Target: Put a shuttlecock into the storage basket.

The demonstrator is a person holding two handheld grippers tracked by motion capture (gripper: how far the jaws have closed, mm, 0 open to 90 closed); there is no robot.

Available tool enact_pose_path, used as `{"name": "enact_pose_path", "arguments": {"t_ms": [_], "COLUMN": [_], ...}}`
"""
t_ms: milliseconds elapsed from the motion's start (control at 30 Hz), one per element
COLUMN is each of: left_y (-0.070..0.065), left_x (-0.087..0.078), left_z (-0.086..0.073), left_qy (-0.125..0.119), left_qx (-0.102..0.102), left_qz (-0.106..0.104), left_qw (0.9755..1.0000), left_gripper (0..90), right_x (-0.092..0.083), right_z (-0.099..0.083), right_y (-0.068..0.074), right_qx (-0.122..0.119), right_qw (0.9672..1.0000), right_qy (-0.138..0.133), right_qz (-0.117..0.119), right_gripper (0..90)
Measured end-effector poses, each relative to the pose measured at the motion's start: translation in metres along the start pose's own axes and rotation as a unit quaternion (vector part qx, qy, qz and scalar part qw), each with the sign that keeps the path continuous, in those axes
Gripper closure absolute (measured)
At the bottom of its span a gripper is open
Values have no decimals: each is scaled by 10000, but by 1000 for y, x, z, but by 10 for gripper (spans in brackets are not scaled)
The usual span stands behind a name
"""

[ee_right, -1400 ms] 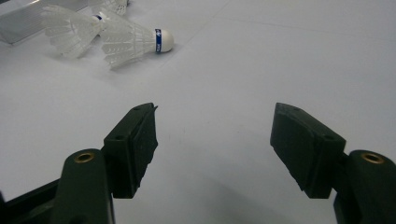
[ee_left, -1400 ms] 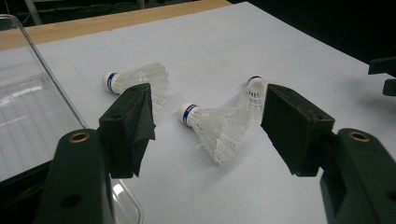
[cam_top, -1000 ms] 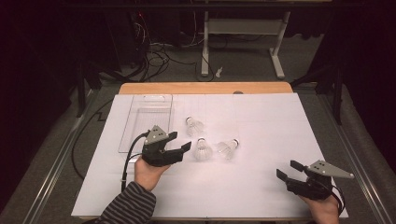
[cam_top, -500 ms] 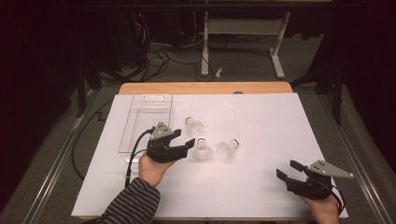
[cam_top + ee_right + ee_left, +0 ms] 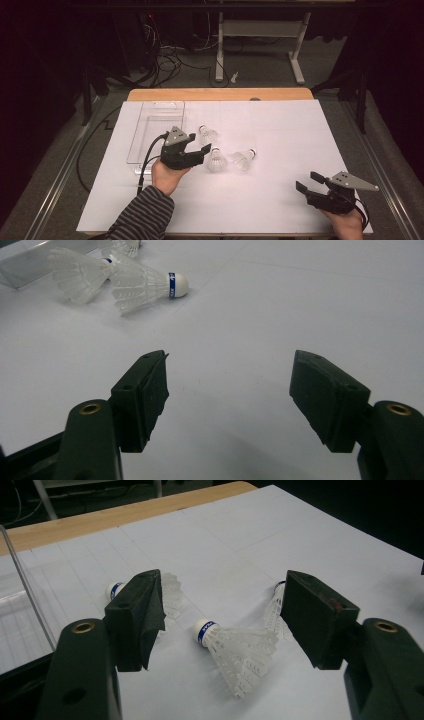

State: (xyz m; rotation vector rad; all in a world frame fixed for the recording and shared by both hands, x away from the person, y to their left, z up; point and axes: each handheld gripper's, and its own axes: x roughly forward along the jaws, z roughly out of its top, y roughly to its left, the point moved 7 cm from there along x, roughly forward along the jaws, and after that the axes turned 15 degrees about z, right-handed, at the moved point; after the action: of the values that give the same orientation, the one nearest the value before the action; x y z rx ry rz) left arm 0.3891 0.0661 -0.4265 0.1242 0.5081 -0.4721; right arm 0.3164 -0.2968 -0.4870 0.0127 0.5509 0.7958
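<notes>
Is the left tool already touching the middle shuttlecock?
Apart. In the left gripper view the middle shuttlecock lies on the white paper between the open jaws of the left tool, with bare paper showing on both sides of it.

Your left claw [image 5: 220, 625] is black, with brass-coloured rivets. Between its jaws lies a white shuttlecock [image 5: 235, 647] with a blue band around its cork. The surface [image 5: 280, 130] is white with a tan wooden far edge. Your sleeve [image 5: 142, 217] has grey-and-black stripes.
</notes>
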Motion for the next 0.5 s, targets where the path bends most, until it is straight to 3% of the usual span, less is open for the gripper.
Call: {"name": "enact_pose_path", "arguments": {"t_ms": [233, 367, 500], "left_y": [-2, -2, -2], "left_x": [5, 8, 12], "left_z": [4, 5, 6], "left_qy": [60, 138, 261], "left_qx": [39, 126, 104], "left_qz": [-31, 52, -16], "left_qw": [10000, 9998, 9996], "left_gripper": [342, 341, 343], "right_x": [0, -1, 0], "right_z": [0, 0, 0], "right_y": [0, 0, 0], "right_qx": [-6, -8, 3], "right_qw": [10000, 10000, 10000], "right_qy": [-15, -26, -14], "right_qz": [4, 5, 17], "right_gripper": [320, 320, 320]}}
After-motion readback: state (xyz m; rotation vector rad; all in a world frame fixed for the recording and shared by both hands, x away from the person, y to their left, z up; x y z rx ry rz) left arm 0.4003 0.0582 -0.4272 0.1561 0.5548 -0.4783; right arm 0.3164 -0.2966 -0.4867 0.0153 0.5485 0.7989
